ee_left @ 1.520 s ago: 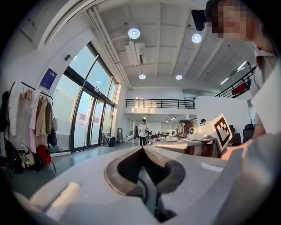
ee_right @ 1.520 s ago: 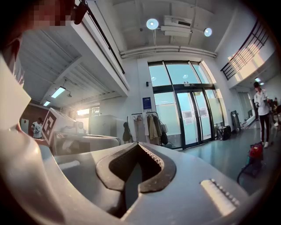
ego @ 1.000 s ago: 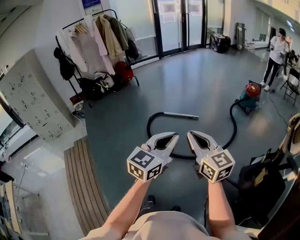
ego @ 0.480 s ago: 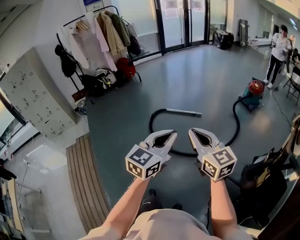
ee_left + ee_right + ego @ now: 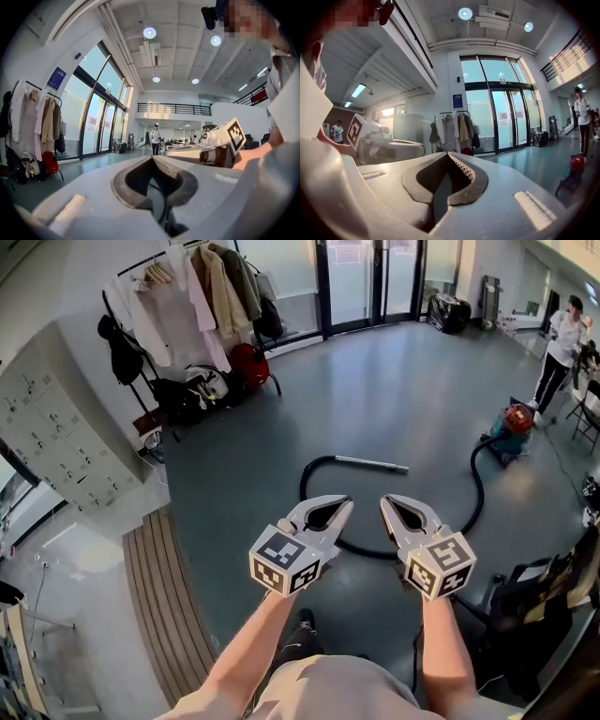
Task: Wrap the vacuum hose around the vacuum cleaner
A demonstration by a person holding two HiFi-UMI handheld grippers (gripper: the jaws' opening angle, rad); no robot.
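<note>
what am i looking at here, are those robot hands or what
There is no robot here. A person holds a two-jaw tool in each hand, and the marker cubes are part of those tools. The head view comes from a camera on the person's head, looking down at the left tool and right tool. The other two views come from cameras riding on each tool, looking along its jaws. Both tools are shut and hold nothing. On the floor lies a black hose, curving from a metal wand to a red-topped vacuum. A coat rack stands at the far left.
</note>
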